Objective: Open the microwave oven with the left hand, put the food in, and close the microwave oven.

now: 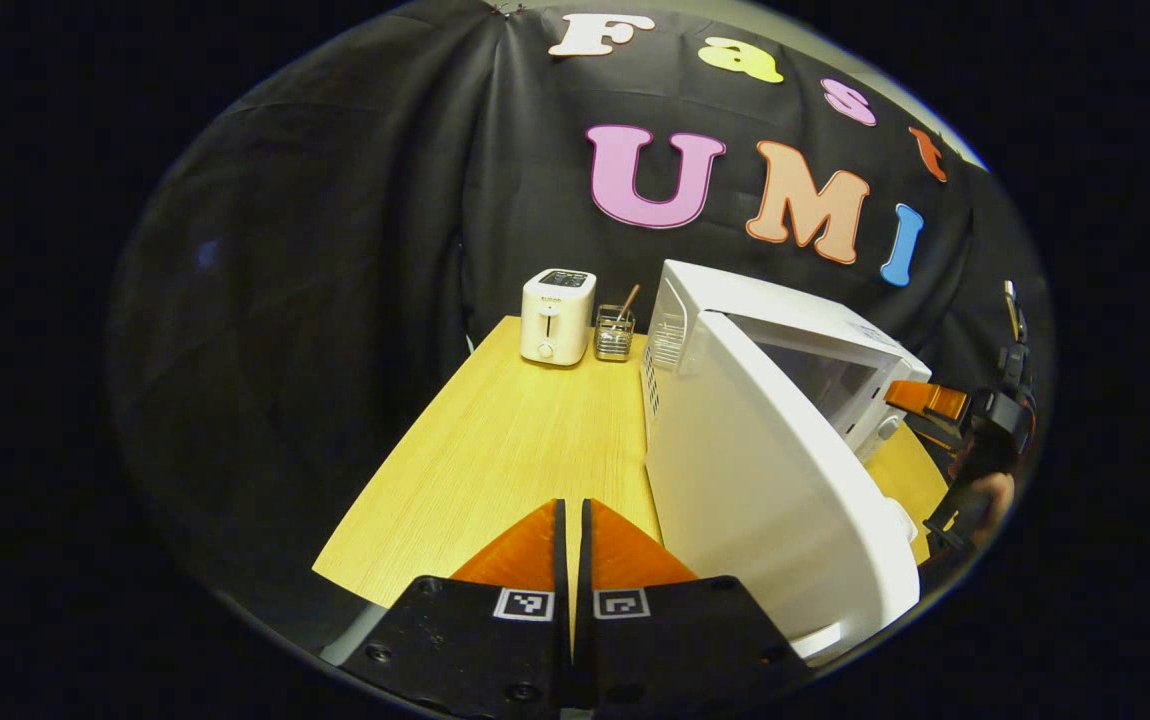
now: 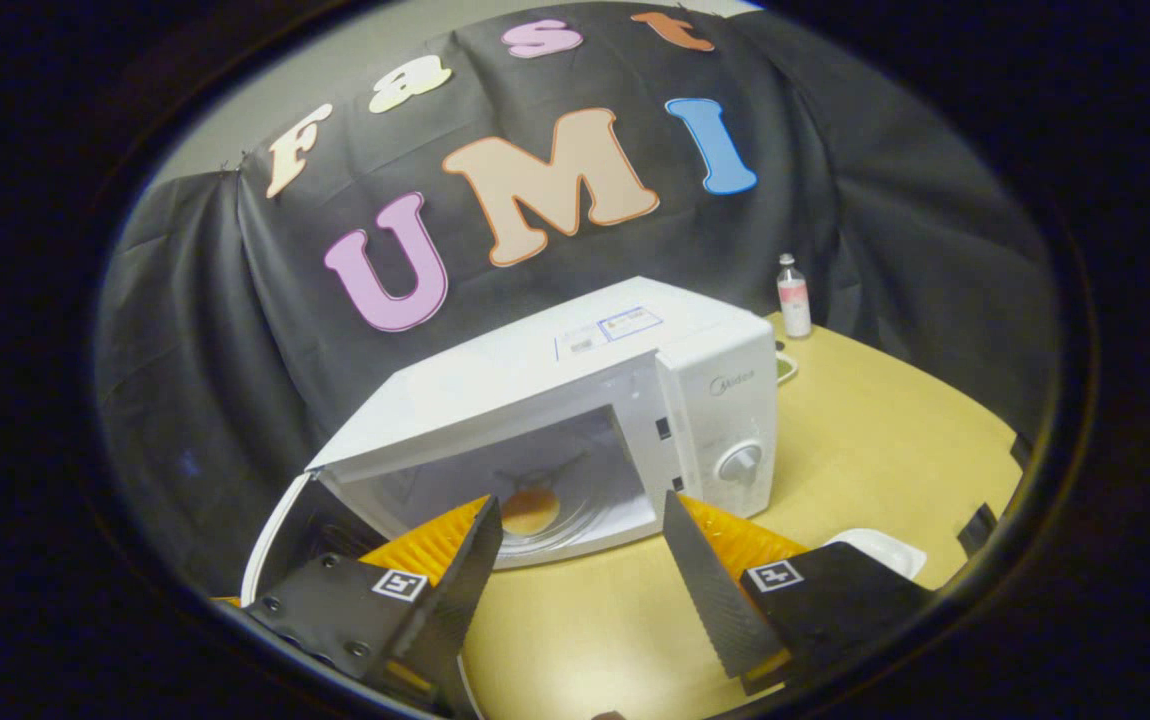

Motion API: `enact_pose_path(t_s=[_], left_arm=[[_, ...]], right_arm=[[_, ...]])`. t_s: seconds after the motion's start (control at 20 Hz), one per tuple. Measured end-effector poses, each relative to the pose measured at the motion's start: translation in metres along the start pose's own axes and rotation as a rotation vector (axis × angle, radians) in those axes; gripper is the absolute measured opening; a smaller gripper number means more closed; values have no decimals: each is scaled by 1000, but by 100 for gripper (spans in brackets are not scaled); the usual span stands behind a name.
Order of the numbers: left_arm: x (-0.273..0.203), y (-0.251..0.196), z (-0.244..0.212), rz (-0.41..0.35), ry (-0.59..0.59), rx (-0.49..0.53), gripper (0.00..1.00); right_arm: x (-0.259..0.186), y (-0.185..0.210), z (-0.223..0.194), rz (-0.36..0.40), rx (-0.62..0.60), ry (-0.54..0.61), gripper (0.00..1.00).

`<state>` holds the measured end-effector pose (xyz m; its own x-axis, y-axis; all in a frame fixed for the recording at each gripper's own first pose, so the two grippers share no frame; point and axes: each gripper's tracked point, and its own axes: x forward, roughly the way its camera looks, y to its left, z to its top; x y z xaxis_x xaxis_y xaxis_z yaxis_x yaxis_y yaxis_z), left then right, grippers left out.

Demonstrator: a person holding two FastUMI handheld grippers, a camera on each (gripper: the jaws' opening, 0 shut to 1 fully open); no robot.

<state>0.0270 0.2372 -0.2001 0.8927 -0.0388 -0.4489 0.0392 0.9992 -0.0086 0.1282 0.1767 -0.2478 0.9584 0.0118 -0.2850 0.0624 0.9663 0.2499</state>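
Orange fingers of the left tool [image 1: 572, 560] were seen pressed together with nothing between them, held low beside the microwave door [image 1: 775, 490], which stood swung wide open. That placement suited a push on the door's outer face, judged to be the closing step to come. Inside the microwave oven [image 2: 575, 400], a round orange-brown food item [image 2: 527, 510] was seen resting on the glass turntable, so the loading looked done. The right tool [image 2: 583, 560] was held in front of the cavity with its fingers spread apart and empty, as if just clear of the food. On the bench [image 1: 505, 450], well apart from the oven, a white toaster [image 1: 557, 316] and a wire holder [image 1: 614, 333] were seen; a small bottle [image 2: 793, 295] stood at the far side.
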Motion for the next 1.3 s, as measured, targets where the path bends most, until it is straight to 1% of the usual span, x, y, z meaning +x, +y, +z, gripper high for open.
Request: enact_pose_path(t_s=[0.05, 0.15, 0.2, 0.35, 0.4, 0.45, 0.5, 0.75, 0.9, 1.05, 1.2, 1.3], left_arm=[[1, 2, -2, 6, -1, 8, 0], [0, -2, -8, -7, 12, 17, 0], [-1, -3, -9, -12, 11, 19, 2], [-3, -10, -13, -28, 9, 38, 0], [-4, -13, -15, -34, 15, 43, 2], [-4, -15, -20, -36, 29, 46, 0], [-5, -19, -25, -39, 44, 45, 0], [-16, -49, -37, -63, 76, 28, 0], [-22, -61, -45, -41, 97, 33, 0], [-29, -78, -52, -30, 116, 41, 0], [-32, -91, -49, -4, 99, 66, 0], [-39, -104, -51, -2, 102, 69, 0]], right_arm=[[-3, -3, 6, -3, -18, -13, 99], [-13, -9, 14, -12, -49, -19, 99], [-16, -10, 17, -10, -54, -22, 100], [-28, -14, 29, -2, -54, -32, 99], [-33, -16, 33, -1, -59, -37, 99], [-37, -19, 38, -1, -63, -44, 99], [-41, -20, 42, 1, -68, -46, 90], [-62, -37, 54, 5, -88, -45, 91], [-68, -51, 60, 11, -120, -35, 91], [-74, -64, 69, 21, -121, -24, 91], [-80, -81, 78, 31, -117, -19, 91], [-82, -92, 81, 35, -123, -13, 91]])
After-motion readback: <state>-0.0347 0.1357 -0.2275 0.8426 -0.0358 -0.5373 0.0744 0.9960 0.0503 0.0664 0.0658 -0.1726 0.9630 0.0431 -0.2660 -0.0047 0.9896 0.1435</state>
